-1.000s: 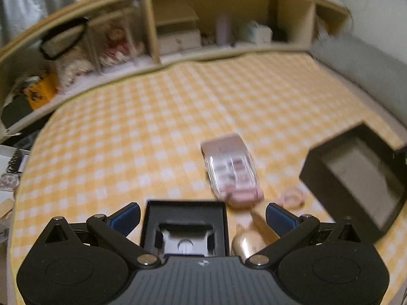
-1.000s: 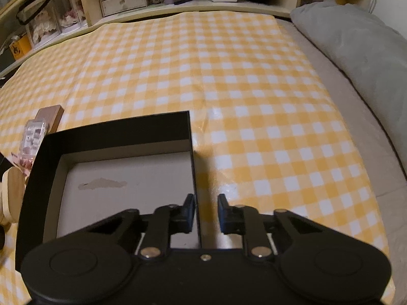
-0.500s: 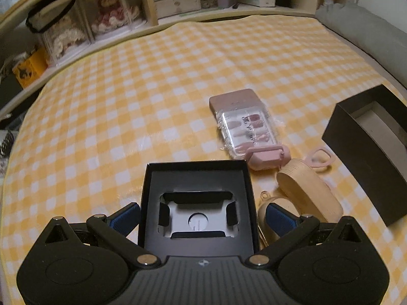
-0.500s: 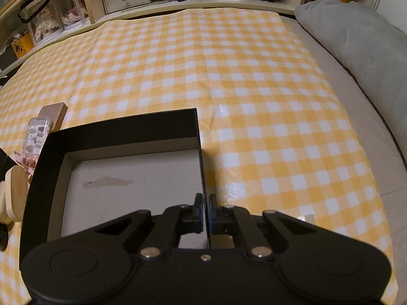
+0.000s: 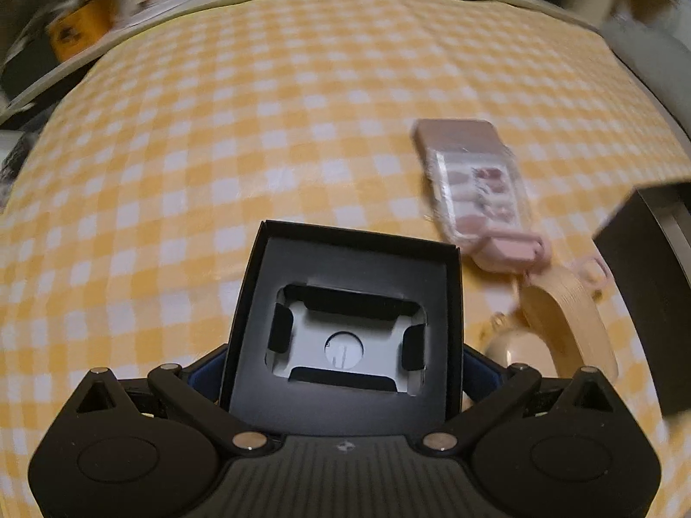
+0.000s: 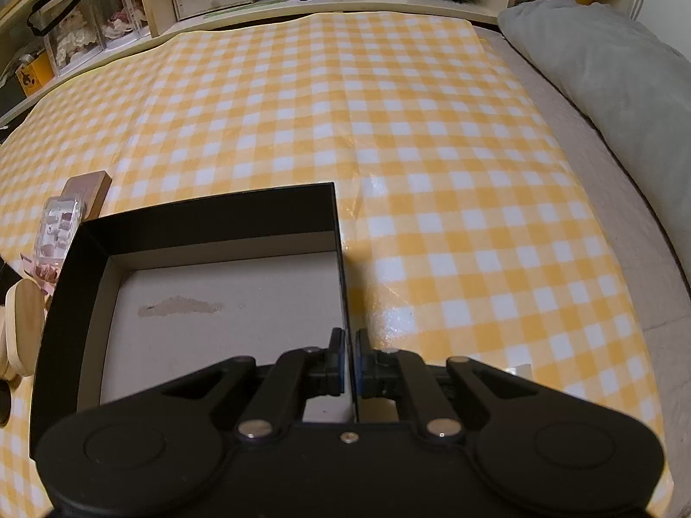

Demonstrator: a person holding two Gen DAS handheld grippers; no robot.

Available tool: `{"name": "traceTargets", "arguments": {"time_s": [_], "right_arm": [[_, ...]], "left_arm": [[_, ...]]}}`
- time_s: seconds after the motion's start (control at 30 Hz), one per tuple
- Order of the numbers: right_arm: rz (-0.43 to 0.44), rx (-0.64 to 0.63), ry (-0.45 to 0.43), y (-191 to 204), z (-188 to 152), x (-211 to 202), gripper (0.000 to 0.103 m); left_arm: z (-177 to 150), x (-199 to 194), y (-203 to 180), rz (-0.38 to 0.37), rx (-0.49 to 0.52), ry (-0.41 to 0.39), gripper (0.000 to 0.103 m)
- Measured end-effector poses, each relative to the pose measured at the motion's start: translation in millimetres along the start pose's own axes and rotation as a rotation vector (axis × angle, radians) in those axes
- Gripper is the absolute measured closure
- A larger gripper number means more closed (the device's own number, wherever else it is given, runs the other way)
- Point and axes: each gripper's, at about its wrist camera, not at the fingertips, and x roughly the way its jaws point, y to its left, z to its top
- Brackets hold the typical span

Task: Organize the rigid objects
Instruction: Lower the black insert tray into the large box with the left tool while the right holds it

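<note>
Left gripper (image 5: pixel 343 358) straddles the small black box (image 5: pixel 345 323), pads at its 2 sides; whether they press cannot be told, so close squarely and evenly. Right gripper (image 6: pixel 350 356) pinches the large black box's (image 6: pixel 207 259) right wall. Earlier, its jaws stood apart.

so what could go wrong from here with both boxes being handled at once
1. The right tongs pinch only one thin wall of the large black open box; lifted, it could tilt or slip.
2. The left tongs straddle the small black box with the grey insert, and the round wooden piece lies beside its right side, so it may get knocked.
</note>
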Motion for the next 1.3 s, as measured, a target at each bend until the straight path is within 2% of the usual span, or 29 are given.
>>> {"name": "traceTargets", "arguments": {"time_s": [0.1, 0.2, 0.43, 0.67, 0.8, 0.9, 1.0, 1.13, 1.3], "right_arm": [[0.000, 0.001, 0.000, 1, 0, 1, 0.098], [0.001, 0.007, 0.004, -2, -2, 0, 0.098], [-0.010, 0.015, 0.016, 1, 1, 1, 0.098], [-0.007, 0.021, 0.024, 0, 2, 2, 0.098], [-0.006, 0.022, 0.024, 0, 1, 2, 0.098], [-0.005, 0.024, 0.024, 1, 1, 1, 0.098], [-0.001, 0.029, 0.023, 0, -1, 1, 0.098], [0.003, 0.029, 0.023, -1, -2, 2, 0.098], [0.015, 0.039, 0.022, 0, -5, 1, 0.098]], "left_arm": [[3, -8, 4, 0.032, -0.056, -0.031, 0.002], [8, -18, 9, 0.024, -0.150, -0.062, 0.002], [18, -47, -4, -0.113, -0.309, -0.106, 0.003], [30, -75, -58, -0.294, -0.401, -0.176, 0.003], [36, -92, -102, -0.362, -0.398, -0.227, 0.003], [36, -96, -133, -0.426, -0.391, -0.219, 0.003], [41, -84, -162, -0.478, -0.405, -0.164, 0.003], [47, -61, -188, -0.481, -0.437, -0.095, 0.003], [61, -42, -220, -0.393, -0.438, -0.067, 0.003]]}}
